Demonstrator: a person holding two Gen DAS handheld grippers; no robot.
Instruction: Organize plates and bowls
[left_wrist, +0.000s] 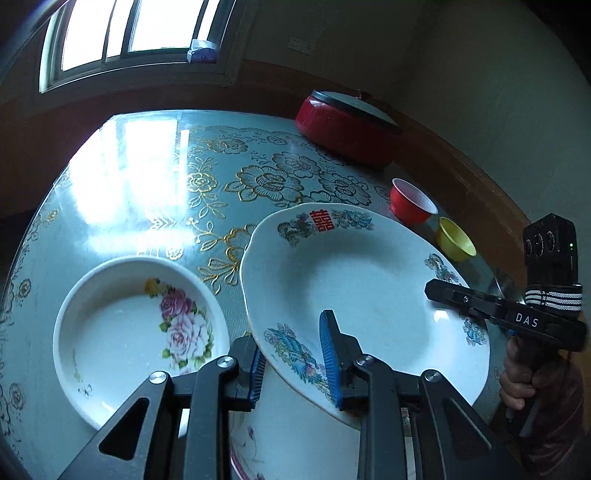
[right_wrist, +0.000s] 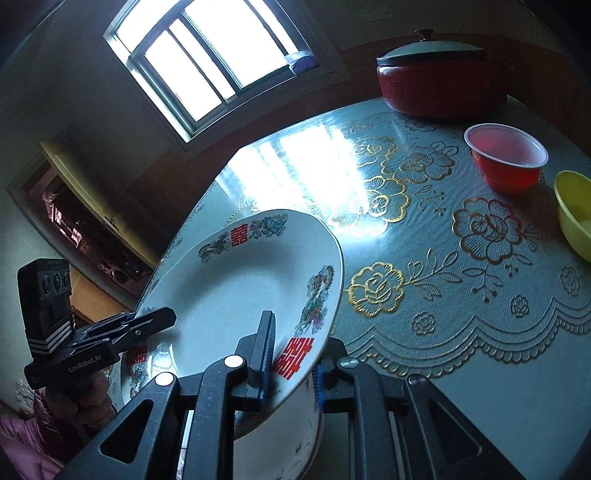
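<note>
A large white oval plate (left_wrist: 362, 288) with dragon and phoenix prints and a red character is held tilted above the table between both grippers. My left gripper (left_wrist: 291, 332) is shut on its near left rim, blue pads (left_wrist: 330, 354) on either face. The right gripper (left_wrist: 432, 290) clamps the opposite rim. In the right wrist view the same plate (right_wrist: 240, 288) sits in my right gripper (right_wrist: 299, 332), and the left gripper (right_wrist: 162, 319) bites its far edge. A white bowl with pink roses (left_wrist: 136, 332) stands on the table to the left. Another patterned plate (right_wrist: 138, 363) lies beneath the held one.
A red pot with a dark lid (left_wrist: 347, 125) stands at the table's far side. A red cup (right_wrist: 506, 158) and a yellow bowl (right_wrist: 576, 214) sit near the right edge. A white vessel (left_wrist: 295, 424) is under the plate. The floral tablecloth (right_wrist: 424, 258) covers the round table.
</note>
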